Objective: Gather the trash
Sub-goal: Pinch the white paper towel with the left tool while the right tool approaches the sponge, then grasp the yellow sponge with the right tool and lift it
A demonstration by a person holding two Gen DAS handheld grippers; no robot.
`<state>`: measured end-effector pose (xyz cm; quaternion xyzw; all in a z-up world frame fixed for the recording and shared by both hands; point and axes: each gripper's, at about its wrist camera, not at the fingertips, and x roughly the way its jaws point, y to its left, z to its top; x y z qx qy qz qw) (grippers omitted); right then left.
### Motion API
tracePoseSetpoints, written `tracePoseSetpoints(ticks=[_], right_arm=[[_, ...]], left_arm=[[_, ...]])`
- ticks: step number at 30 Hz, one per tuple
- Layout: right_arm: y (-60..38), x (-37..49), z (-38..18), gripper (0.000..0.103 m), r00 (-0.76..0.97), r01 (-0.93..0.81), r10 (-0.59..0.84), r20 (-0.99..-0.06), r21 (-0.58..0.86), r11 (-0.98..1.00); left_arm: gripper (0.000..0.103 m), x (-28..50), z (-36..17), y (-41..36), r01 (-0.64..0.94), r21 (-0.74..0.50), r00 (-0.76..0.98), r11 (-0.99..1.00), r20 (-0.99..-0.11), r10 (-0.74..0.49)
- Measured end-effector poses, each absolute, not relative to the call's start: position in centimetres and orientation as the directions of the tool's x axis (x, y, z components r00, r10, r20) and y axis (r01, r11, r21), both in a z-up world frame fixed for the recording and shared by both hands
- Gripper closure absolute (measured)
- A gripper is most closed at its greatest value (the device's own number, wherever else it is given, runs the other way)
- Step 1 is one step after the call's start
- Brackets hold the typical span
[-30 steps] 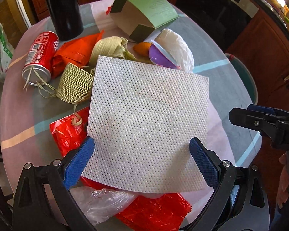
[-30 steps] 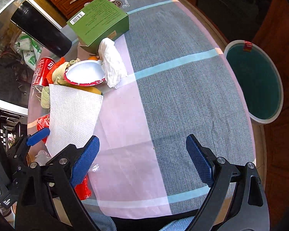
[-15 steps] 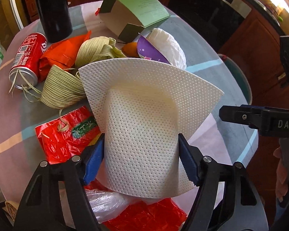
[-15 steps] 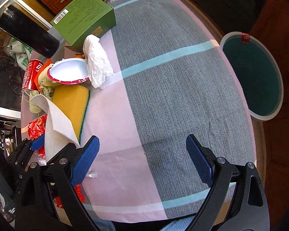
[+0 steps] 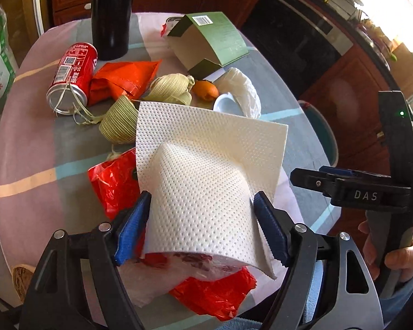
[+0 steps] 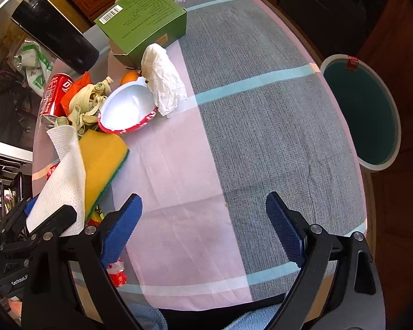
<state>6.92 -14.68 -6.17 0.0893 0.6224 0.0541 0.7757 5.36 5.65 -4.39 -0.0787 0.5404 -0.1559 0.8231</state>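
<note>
**Left fingers have the sponge + white sheet off the table**

Left gripper (image 5: 201,228): blue fingers (image 5: 132,225) pinch the dimpled white sheet (image 5: 206,170) from both sides; it bows up into a hump between them. A sec ago it lay flat on the pile w/ the fingers wide either side, so we've clamped and begun lifting. Jaws opening a touch just now, sheet still between them. In the right wrist view a yellow sponge (image 6: 102,162) w/ green edge sits under the sheet, tilted up, apparently gripped too.

Right gripper (image 6: 203,231): fingers spread, nothing between, only bare tablecloth (image 6: 261,123) ahead.

Meaning, as we judge it: first pickup is underway, nothing binned yet. The bin (image 6: 366,115) sits beyond the table edge, far right of the right fingers. Ahead of the left fingers remain the red can (image 5: 71,77), orange bag (image 5: 124,79), straw bundles (image 5: 168,88), green box (image 5: 209,41), and crumpled tissue (image 6: 165,82); red plastic (image 5: 115,184) lies below them.

Risk: the grip is easing, so the sheet may slip.
</note>
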Motion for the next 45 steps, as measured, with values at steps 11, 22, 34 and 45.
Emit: tracePoseSetpoints(ticks=[11,22,34,45], right_arm=[[-12.5,6.8,-6.1,0.016,0.211,0.008,0.185,-0.96,0.191,0.982],[-7.3,7.3,-7.1,0.016,0.154,-0.089,0.256,-0.954,0.245,0.965],[-1.8,8.6,-8.6,0.016,0.086,-0.154,0.297,-0.951,0.282,0.947],[0.4,8.3,-7.5,0.042,0.17,-0.244,0.333,-0.927,0.288,0.926]], left_arm=[[0.093,4.2,-4.7,7.1,0.196,-0.284,0.382,0.939,-0.859,-0.34],[0.098,3.7,-3.0,11.6,0.14,-0.296,0.465,0.945,-0.823,-0.327],[0.098,3.9,-5.0,14.8,0.111,-0.339,0.438,0.934,-0.827,-0.352],[0.098,4.1,-5.4,14.5,0.1,-0.329,0.423,0.939,-0.84,-0.339]])
